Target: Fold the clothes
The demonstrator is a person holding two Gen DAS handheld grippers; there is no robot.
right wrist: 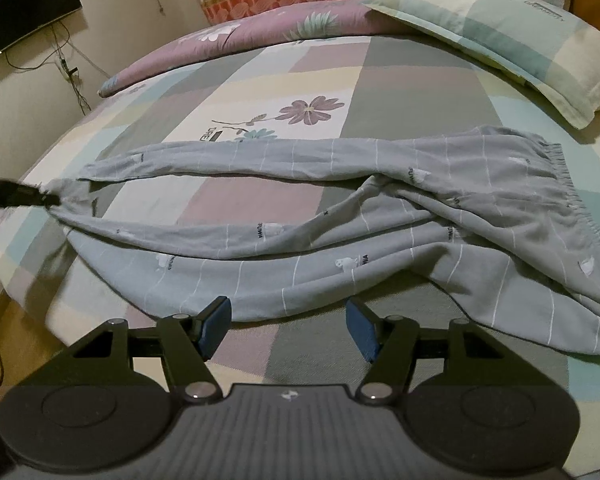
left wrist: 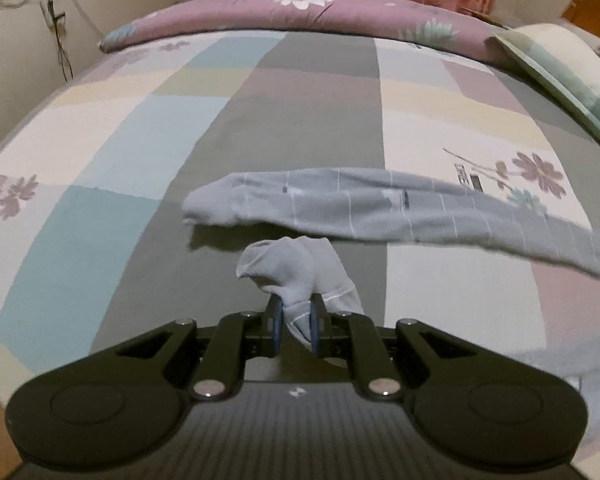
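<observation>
Both trouser legs (right wrist: 260, 216) stretch leftward from waistband (right wrist: 572, 184), left gripper (left wrist: 296, 320) pinching one cuff.

The left tongs (left wrist: 296, 320) are clamped tight on a bunched pant leg end (left wrist: 288, 272), blue pads pinching the cloth between them. The right tongs (right wrist: 288, 326) hang with jaws spread wide, gripping nothing, just over the near edge of the cloth.

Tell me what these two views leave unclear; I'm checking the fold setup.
- Trousers: the waist end runs behind the right tool in the right view, and off the right edge in the left view.
- Cuff clamped in the left tool: its hem is bunched, hidden between the fingers.
- Print lettering: too small to read.
</observation>
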